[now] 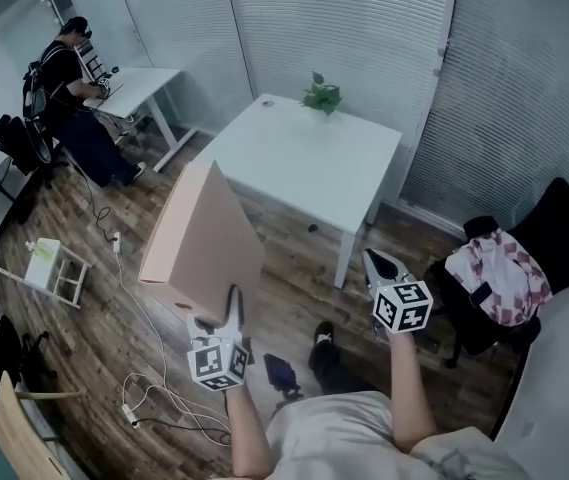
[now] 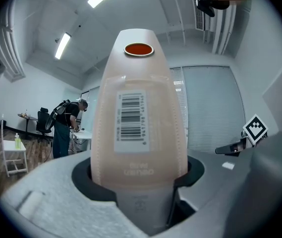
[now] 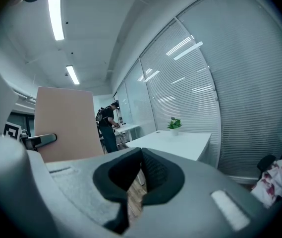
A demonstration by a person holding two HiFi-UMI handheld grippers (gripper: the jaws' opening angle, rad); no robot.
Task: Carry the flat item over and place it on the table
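Observation:
The flat item is a pale pink board, tilted upright over the wooden floor. My left gripper is shut on its lower edge. In the left gripper view the board rises from between the jaws, showing a barcode label and a red dot near its top. My right gripper hangs to the right of the board, apart from it, shut on nothing. In the right gripper view the board is at the left. The white table stands ahead, also seen as the table from the right gripper.
A small potted plant sits at the table's far edge. A person works at a desk at the back left. A black chair with a patterned bag stands to the right. Cables and a white rack are on the floor at left.

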